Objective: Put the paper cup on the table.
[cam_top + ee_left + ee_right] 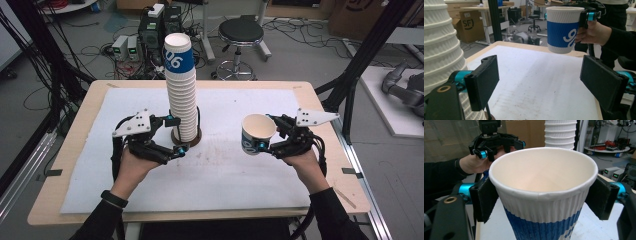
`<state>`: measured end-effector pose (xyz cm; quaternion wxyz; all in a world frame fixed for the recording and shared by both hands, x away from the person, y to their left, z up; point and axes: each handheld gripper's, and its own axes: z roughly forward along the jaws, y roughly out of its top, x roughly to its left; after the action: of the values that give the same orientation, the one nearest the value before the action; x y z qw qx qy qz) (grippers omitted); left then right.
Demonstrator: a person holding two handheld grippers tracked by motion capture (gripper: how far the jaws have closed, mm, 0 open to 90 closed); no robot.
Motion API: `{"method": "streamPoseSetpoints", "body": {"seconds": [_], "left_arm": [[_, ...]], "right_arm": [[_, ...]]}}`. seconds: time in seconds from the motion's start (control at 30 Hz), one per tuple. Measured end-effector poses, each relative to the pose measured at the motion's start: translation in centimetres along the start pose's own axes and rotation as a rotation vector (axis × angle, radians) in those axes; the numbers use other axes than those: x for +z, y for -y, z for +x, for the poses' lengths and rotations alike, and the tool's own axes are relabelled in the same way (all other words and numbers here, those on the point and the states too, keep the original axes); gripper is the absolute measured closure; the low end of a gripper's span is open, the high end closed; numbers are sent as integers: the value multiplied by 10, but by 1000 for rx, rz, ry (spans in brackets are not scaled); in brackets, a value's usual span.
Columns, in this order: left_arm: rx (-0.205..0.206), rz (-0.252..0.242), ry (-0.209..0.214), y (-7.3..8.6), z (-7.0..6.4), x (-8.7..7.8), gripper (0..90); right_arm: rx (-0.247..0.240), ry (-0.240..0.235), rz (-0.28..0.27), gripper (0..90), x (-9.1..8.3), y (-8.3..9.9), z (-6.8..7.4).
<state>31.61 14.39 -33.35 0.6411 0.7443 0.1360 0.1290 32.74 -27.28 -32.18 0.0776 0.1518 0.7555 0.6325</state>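
The right gripper [265, 142] clamps a white-and-blue ribbed paper cup [257, 132] above the worktop [240, 180], while the left gripper [175, 136] gapes open beside the tall stack of ribbed paper cups [181, 90].

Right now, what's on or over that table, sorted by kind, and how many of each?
Tall stack of cups: 1, standing on the base
Single cup: 1, upright, gripped by the right gripper
Round brown base: 1
White mat: 1
Grippers: 2; the left gripper is open by the stack's foot
Total: 6

Table [75, 165] (white mat [225, 170], cup stack [181, 95])
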Motion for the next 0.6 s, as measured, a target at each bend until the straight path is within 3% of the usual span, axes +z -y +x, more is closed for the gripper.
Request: {"method": "streamPoseSetpoints", "body": {"seconds": [0.23,0.6], "left_arm": [[-8,2,-10,3,1,-1,156],[-4,10,-33,8,0,-8,156]], "right_arm": [[-16,22,-7,206,-1,0,-2],[11,85,-4,206,-3,1,-13]]}}
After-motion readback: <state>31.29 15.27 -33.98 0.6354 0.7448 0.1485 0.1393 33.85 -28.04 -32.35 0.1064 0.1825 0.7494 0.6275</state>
